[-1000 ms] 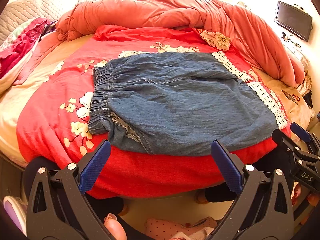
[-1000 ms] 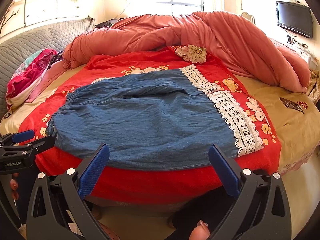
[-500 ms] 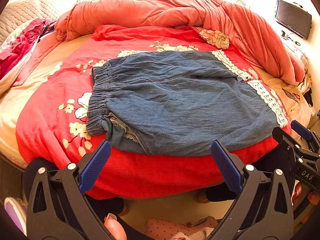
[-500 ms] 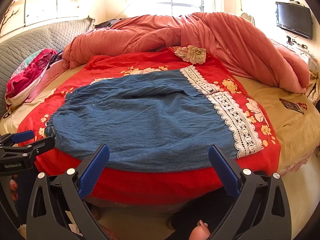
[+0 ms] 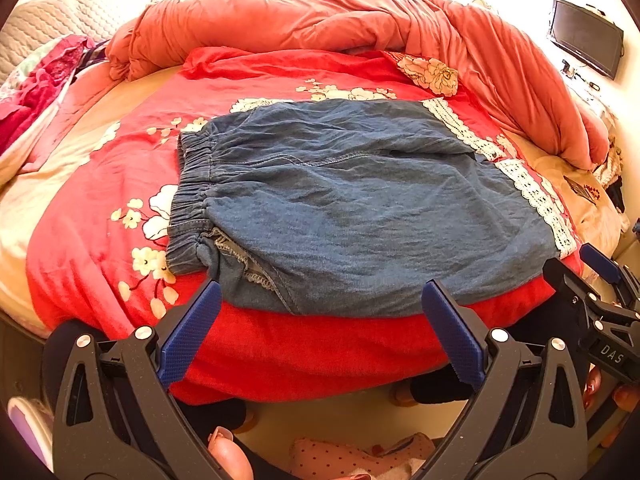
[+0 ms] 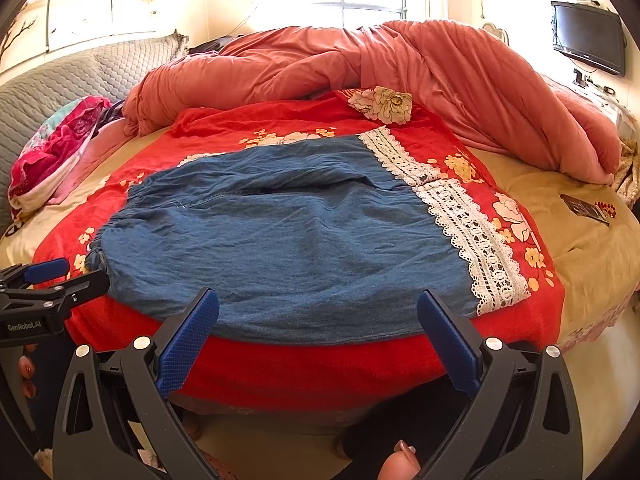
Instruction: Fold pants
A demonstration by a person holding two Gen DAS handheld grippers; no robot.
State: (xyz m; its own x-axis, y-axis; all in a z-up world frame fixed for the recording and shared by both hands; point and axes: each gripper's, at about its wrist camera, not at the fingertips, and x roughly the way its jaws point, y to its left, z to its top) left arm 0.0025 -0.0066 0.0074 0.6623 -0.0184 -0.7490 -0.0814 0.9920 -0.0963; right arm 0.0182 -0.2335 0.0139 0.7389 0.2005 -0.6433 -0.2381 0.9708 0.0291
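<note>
Blue denim pants point(image 5: 352, 208) with an elastic waistband on the left and white lace hems point(image 5: 536, 196) on the right lie flat on a red floral bedspread point(image 5: 100, 216). They also show in the right wrist view point(image 6: 296, 236), lace hem point(image 6: 472, 228) to the right. My left gripper point(image 5: 320, 336) is open and empty, just short of the pants' near edge. My right gripper point(image 6: 318, 338) is open and empty at the near edge too. Each gripper shows at the side of the other's view, the right one point(image 5: 600, 280) and the left one point(image 6: 48, 280).
A bunched salmon duvet point(image 6: 440, 68) lies across the back of the bed. Pink clothes point(image 6: 52, 152) sit at the left by a grey quilted headboard point(image 6: 80, 72). A TV point(image 6: 588, 36) hangs at the right. A small dark card point(image 6: 584, 208) lies on the tan sheet.
Both grippers have drifted very slightly; the pants and bedding have not moved. Both stay open.
</note>
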